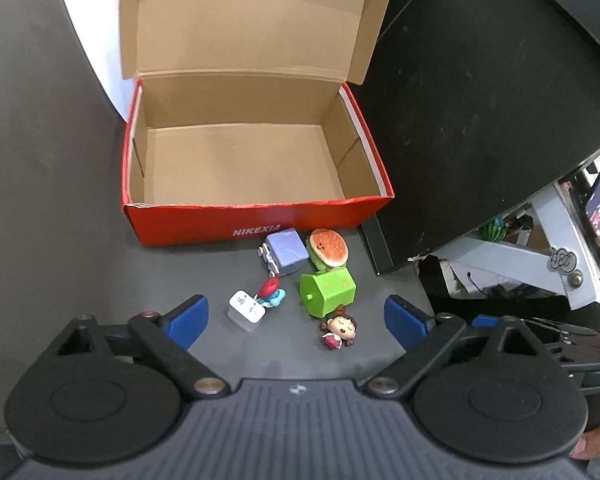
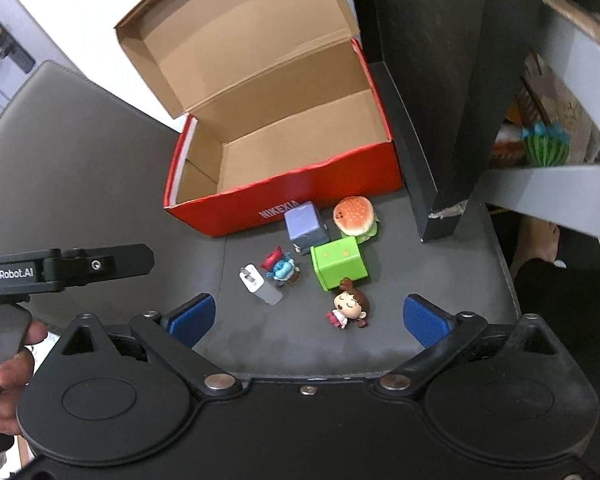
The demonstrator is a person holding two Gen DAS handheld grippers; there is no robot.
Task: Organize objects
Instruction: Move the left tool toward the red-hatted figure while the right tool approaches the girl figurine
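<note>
Both grippers, left (image 1: 296, 318) and right (image 2: 310, 320), gape empty above toys; take doll (image 2: 350, 306) alone, then box (image 2: 340, 168).

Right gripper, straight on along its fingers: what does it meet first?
Likely the girl figurine, lying nearest between the open right gripper fingers, with the green box behind it. Depth is unclear; it may meet the grey surface first.

Open box (image 1: 256, 220) sits far on seat (image 1: 60, 200). Near its front: cube (image 1: 286, 252) left of burger (image 1: 327, 247); block (image 1: 327, 294), doll (image 1: 338, 330) nearer; charger (image 1: 247, 310) leftmost.
</note>
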